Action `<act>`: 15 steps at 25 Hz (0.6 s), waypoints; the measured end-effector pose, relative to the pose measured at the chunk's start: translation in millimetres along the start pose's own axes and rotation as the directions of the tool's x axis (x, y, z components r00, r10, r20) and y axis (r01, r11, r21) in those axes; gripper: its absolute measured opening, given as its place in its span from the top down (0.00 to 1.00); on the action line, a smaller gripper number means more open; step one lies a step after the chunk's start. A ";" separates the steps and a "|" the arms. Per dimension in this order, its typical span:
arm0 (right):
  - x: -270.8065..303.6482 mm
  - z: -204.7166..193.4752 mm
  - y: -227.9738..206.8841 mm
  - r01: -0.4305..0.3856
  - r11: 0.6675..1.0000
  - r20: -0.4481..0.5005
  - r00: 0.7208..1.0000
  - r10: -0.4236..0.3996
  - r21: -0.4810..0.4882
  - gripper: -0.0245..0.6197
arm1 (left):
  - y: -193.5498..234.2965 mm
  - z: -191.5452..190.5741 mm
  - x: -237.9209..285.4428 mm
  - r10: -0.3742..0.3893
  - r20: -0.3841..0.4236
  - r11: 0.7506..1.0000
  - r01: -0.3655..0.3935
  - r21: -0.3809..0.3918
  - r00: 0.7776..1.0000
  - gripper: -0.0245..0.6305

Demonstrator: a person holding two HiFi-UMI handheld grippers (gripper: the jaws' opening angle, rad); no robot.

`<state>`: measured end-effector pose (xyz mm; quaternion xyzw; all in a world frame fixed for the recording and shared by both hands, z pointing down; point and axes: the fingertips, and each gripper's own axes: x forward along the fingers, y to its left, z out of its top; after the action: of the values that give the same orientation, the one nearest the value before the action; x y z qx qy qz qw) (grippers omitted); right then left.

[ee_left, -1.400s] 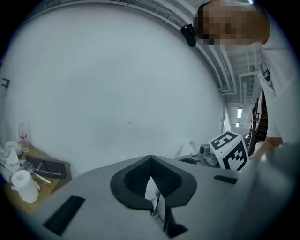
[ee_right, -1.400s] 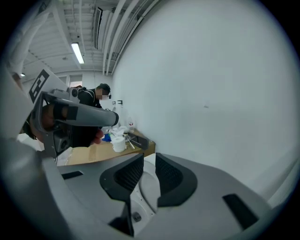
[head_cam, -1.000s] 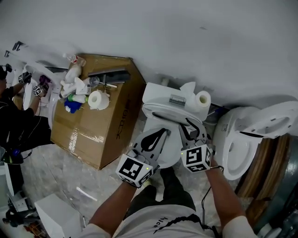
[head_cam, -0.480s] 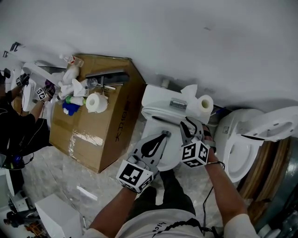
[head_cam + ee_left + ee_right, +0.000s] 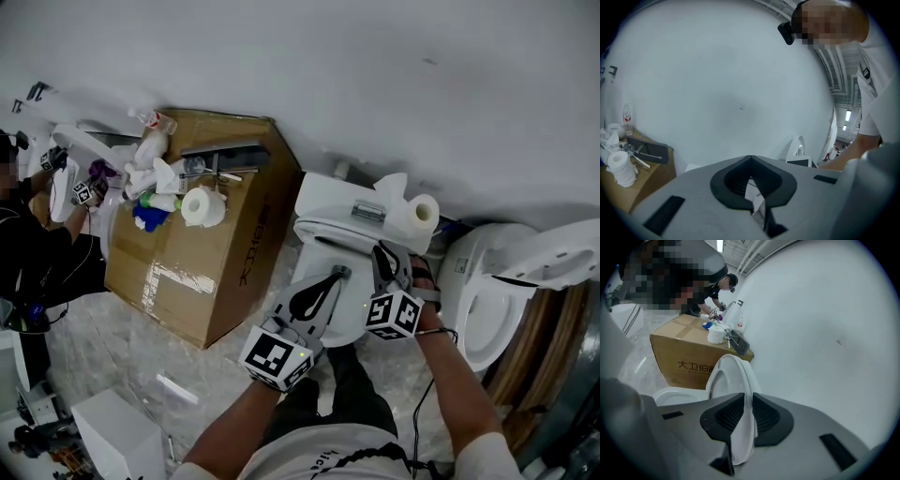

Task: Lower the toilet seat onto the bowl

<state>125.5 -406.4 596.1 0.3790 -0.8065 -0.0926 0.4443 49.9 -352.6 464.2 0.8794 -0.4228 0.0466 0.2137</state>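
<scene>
The white toilet stands in the middle of the head view, its tank (image 5: 352,211) against the wall. In the right gripper view the toilet seat (image 5: 729,376) stands raised above the bowl (image 5: 670,394). Its rim runs between the pads of my right gripper (image 5: 743,397), whose jaws are closing and touch the rim on both sides. In the head view the right gripper (image 5: 382,255) reaches toward the tank. My left gripper (image 5: 336,274) hovers over the bowl just to its left. It is shut, holds nothing, and points at the wall (image 5: 740,84).
A cardboard box (image 5: 216,262) left of the toilet carries bottles and a paper roll (image 5: 197,206). Another paper roll (image 5: 424,214) sits on the tank. A second toilet (image 5: 487,309) stands close on the right. A person (image 5: 37,244) works at the far left.
My right gripper has moved a little forward toward the tank. The left gripper has shifted slightly with it.
</scene>
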 end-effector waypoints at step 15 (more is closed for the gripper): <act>-29.0 2.1 54.8 -0.258 0.966 -0.010 0.966 0.258 0.008 0.87 | -5.2 -2.2 -25.4 0.003 0.004 1.000 -0.003 0.001 1.000 0.95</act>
<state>104.1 -348.6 602.8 0.2726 -0.8468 -0.0292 0.4557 37.9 -330.4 457.8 0.8789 -0.4247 0.0457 0.2124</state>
